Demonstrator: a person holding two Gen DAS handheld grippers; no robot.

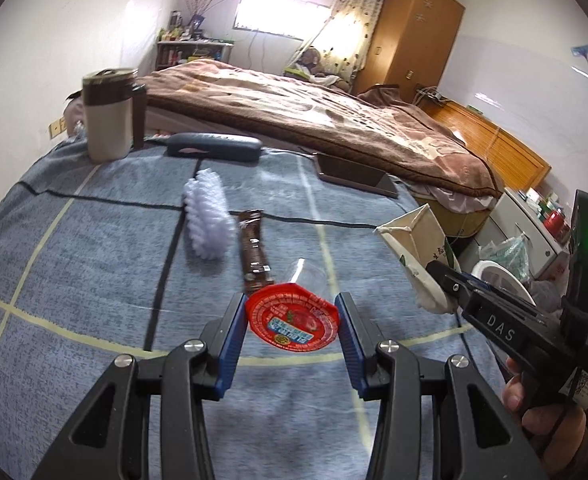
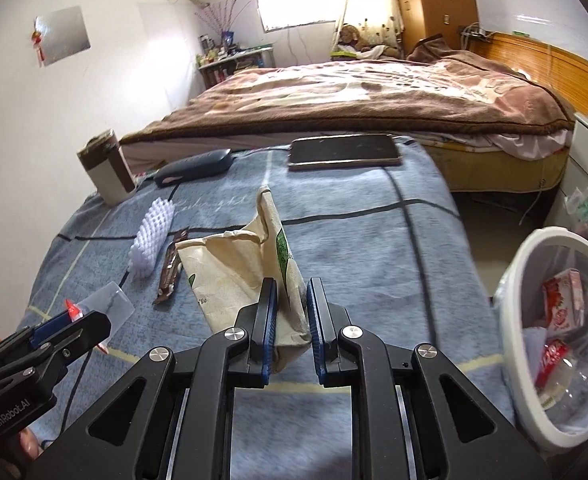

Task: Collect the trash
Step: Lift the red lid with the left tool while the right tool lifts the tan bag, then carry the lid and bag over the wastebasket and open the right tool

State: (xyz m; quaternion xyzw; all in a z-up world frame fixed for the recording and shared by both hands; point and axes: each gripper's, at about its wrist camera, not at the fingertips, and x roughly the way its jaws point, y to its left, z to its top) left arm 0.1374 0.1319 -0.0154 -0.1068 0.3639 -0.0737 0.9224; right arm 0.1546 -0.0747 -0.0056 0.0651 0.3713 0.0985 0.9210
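My left gripper (image 1: 292,320) is shut on a clear plastic cup with a red printed lid (image 1: 292,318), held just above the blue blanket. In the right wrist view the same gripper (image 2: 74,316) shows at the lower left with the clear cup (image 2: 112,304) sticking out of it. My right gripper (image 2: 292,308) is shut on a crumpled cream paper carton (image 2: 246,272) with green print, lifted off the blanket. The left wrist view shows that gripper (image 1: 441,284) and its carton (image 1: 413,240) at the right. A brown snack wrapper (image 1: 256,248) lies on the blanket.
A white waste bin (image 2: 521,254) with packaging inside stands off the blanket's right edge. On the blanket lie a white bristle brush (image 1: 208,216), a dark glasses case (image 1: 214,146), a flat dark device (image 1: 353,174) and a lidded mug (image 1: 108,120). A bed with a brown cover lies beyond.
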